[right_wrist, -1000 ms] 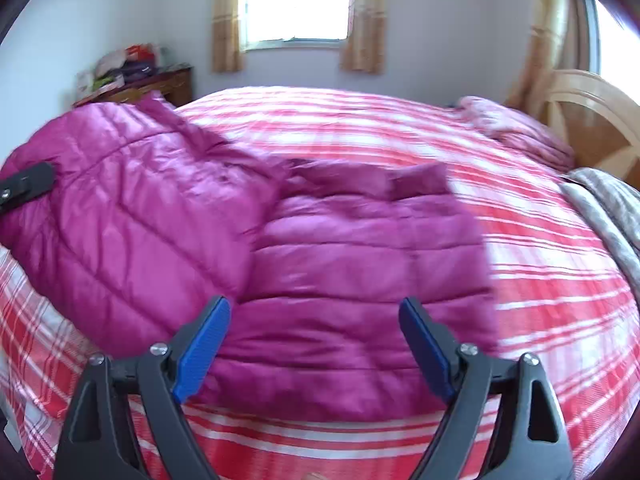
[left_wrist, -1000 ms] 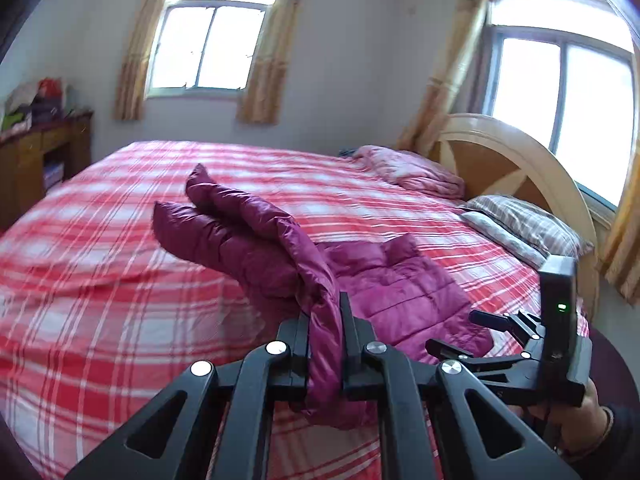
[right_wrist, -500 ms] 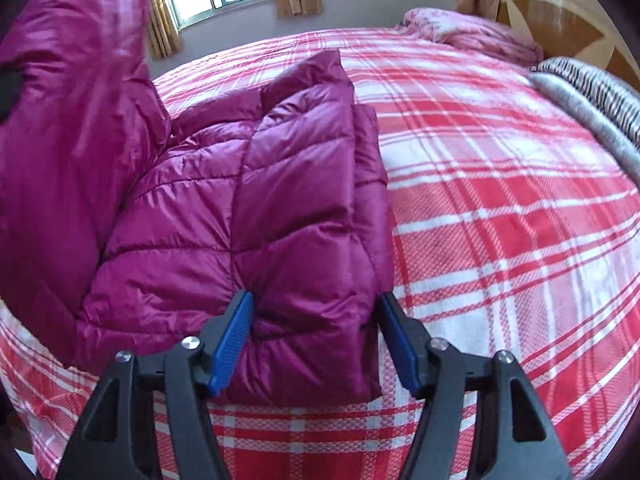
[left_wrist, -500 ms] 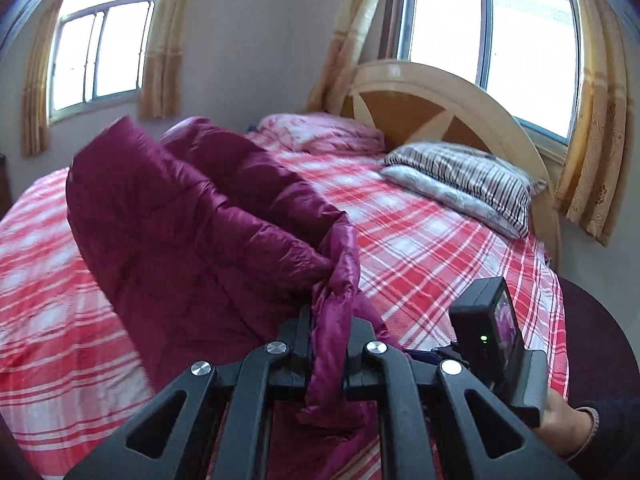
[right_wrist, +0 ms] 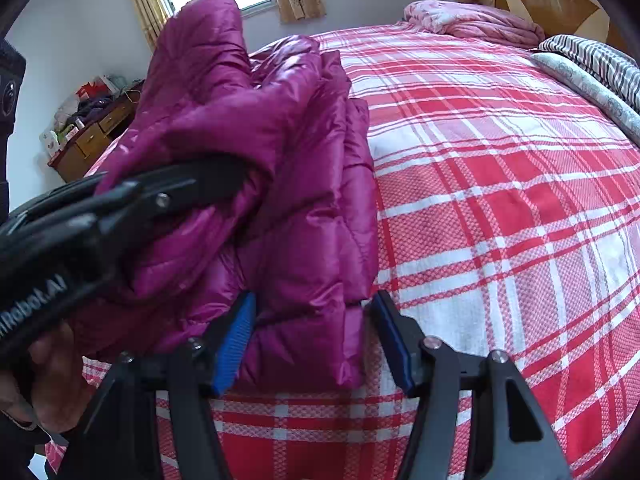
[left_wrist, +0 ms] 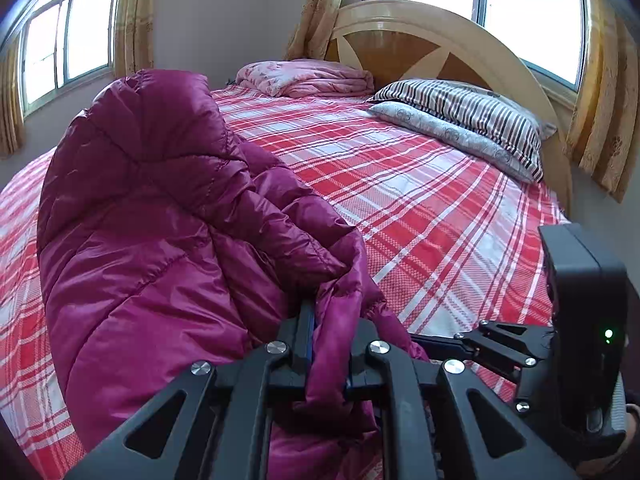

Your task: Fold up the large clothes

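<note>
Now the bed (left_wrist: 440, 216) takes up most of the room, its red-and-white plaid sheet coarse-woven and pulled fairly flat, and the magenta puffer jacket (left_wrist: 160, 240) sits near its foot-side edge — no longer sprawled open as it was a second ago. One half has been carried across and over the other, so the jacket stands as a tall, doubled heap, which I take to be the first fold nearly made. The fabric is glossy and slick, quilted in puffy channels that spring back; I'd guess it won't lie flat without pressing. At the head lie a striped pillow (left_wrist: 472, 114) and a crumpled pink blanket (left_wrist: 304, 78), against a curved wooden headboard (left_wrist: 420, 44). The left gripper (left_wrist: 328, 354) has its jaws closed tight on a pinch of the jacket's edge, lifted clear of the sheet. The right gripper (right_wrist: 316, 330) has narrowed to straddle the lower folded corner, jaws part open, blue pads (right_wrist: 236, 334) just beside the fabric — not clamped.
</note>
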The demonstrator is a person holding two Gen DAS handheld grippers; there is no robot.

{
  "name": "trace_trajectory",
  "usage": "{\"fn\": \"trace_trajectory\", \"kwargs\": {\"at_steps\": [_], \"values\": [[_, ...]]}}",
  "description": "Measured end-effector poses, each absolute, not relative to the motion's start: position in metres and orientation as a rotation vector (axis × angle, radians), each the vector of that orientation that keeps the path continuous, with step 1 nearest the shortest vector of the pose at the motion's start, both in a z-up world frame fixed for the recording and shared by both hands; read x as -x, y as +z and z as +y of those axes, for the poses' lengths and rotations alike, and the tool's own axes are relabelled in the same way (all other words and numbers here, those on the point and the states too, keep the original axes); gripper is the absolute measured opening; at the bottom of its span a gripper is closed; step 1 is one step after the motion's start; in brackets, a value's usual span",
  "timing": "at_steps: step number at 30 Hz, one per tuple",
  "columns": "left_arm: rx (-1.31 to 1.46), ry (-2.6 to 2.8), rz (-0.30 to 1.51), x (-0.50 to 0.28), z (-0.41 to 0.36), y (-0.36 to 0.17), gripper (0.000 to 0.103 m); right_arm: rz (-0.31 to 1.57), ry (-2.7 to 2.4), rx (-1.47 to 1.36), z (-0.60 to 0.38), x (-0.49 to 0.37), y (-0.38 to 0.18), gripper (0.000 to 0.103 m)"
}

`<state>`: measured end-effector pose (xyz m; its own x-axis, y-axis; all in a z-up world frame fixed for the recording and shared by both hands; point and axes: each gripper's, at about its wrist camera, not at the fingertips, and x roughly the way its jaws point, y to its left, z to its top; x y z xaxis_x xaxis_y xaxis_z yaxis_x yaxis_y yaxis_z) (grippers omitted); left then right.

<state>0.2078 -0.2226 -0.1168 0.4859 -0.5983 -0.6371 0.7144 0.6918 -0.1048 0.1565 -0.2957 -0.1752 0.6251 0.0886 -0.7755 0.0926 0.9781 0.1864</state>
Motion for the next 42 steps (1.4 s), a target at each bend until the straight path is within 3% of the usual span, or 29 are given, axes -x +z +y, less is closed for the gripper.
{"fn": "trace_trajectory", "kwargs": {"at_steps": [6,9,11,13,16,25,33,42], "values": [[-0.234,-0.781,0.676,-0.201,-0.233,-0.112,0.021,0.892,-0.01,-0.212,-0.293,-0.156,-0.177,0.062],[-0.253,-0.762,0.645,-0.195,-0.232,-0.106,0.034,0.889,-0.013,-0.211,-0.292,-0.156,-0.178,0.062],[-0.258,-0.738,0.608,-0.188,-0.229,-0.099,0.049,0.886,-0.012,-0.214,-0.291,-0.155,-0.177,0.062],[-0.267,-0.703,0.561,-0.182,-0.228,-0.091,0.051,0.883,-0.008,-0.226,-0.293,-0.153,-0.179,0.062],[-0.271,-0.696,0.5,-0.174,-0.222,-0.077,0.067,0.883,-0.007,-0.215,-0.294,-0.153,-0.179,0.062],[-0.073,-0.456,0.362,-0.2,-0.138,-0.047,0.087,0.883,-0.009,-0.198,-0.29,-0.152,-0.177,0.063],[-0.018,-0.274,0.619,-0.281,-0.099,-0.118,0.088,0.854,-0.044,-0.214,-0.294,-0.147,-0.167,0.063],[-0.06,-0.355,0.579,-0.278,-0.118,-0.123,0.088,0.621,-0.1,-0.235,-0.302,-0.135,-0.086,0.07]]}}
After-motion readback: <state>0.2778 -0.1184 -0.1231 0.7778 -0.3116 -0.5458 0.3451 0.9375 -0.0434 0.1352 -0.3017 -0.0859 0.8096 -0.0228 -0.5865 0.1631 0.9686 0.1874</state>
